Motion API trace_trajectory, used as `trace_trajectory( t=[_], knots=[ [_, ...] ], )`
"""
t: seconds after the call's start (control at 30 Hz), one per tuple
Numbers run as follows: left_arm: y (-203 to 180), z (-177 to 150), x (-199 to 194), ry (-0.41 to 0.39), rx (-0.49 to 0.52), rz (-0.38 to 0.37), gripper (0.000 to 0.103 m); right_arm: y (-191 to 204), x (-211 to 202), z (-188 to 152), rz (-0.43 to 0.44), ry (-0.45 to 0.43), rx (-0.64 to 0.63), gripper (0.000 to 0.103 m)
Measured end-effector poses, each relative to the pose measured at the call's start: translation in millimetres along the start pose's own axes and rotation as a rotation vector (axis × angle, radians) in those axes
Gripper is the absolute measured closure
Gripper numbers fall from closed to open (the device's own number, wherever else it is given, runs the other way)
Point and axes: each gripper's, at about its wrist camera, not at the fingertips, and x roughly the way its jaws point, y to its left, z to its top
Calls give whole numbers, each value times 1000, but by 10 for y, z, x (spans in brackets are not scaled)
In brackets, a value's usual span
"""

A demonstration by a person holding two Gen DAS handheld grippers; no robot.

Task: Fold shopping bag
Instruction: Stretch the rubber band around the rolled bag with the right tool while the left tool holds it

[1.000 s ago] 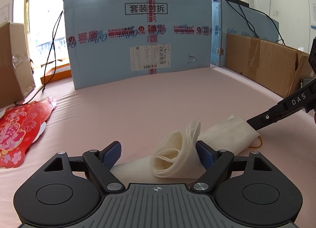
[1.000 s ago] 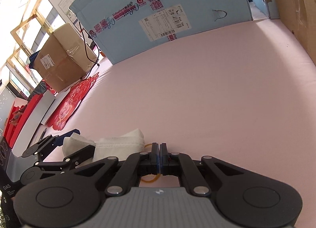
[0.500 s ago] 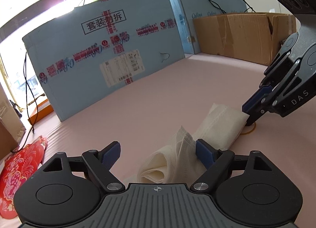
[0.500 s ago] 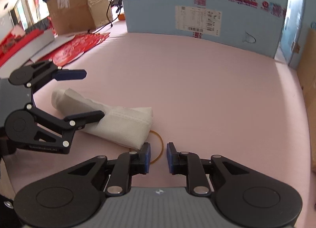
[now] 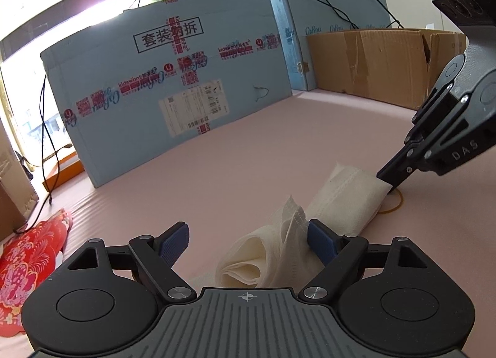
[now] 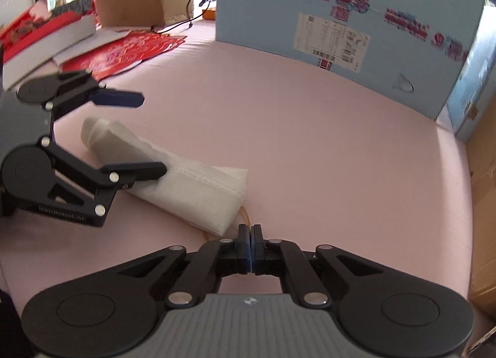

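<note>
Left wrist view: the left gripper [image 5: 248, 241] has its fingers spread wide. The rolled white shopping bag [image 5: 347, 203] lies on the pink table surface [image 5: 248, 156], its loose open end between the two blue pads. The right-hand pad [image 5: 321, 241] is touching or just beside the cloth; the left-hand pad [image 5: 173, 241] stands apart from it. Beyond the fingers, the bag's folded end reaches the tip of the right gripper [image 5: 390, 179], which comes in from the right edge with its fingers pressed together. A yellow rubber band [image 5: 395, 204] lies on the surface under that tip, just beside the bag's end. A blue cardboard box [image 5: 173, 88] stands well ahead of the fingers, and a brown carton [image 5: 365, 60] to the right of it.

Right wrist view: the right gripper [image 6: 249, 235] has its fingers fully closed, pad against pad. The rubber band [image 6: 245, 217] runs from the bag's corner to the fingertips; whether it is caught between the pads cannot be told. The shopping bag [image 6: 192, 190] lies ahead and left of the fingers, the near corner just beside them. The left gripper [image 6: 145, 134] straddles the bag's far end, one finger above it, one lying on the cloth. Red patterned paper [image 6: 124, 51] lies far left of the fingers.
</note>
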Motion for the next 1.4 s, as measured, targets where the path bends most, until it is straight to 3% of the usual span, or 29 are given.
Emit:
trace_trajectory(
  t=[0.1,0.27,0.33,0.43,0.63,0.77,1.03,1.23,1.4],
  knots=[
    [-29,8,-2,-5,19,12,18,-290,-2,-49,111,-24,230,102],
    [-78,14,-15,-17,51,33,18,-824,113,-350,376,-51,743,102],
    [-112,17,-23,-23,72,47,18,-939,201,-466,457,-47,884,102],
    [-146,20,-26,-29,92,61,18,-990,262,-550,538,-52,983,102],
    [-189,20,-26,-35,116,68,18,-919,326,-514,624,-62,1018,102],
    [-188,18,-18,-34,116,57,19,-885,419,-412,617,-63,1024,102],
    [-166,13,7,-28,102,33,19,-889,604,-253,567,-97,1071,102],
    [-141,2,26,-23,84,10,19,-898,772,-23,517,-56,1028,102],
    [-145,-7,46,-21,80,6,19,-880,937,248,475,38,915,101]
  ],
)
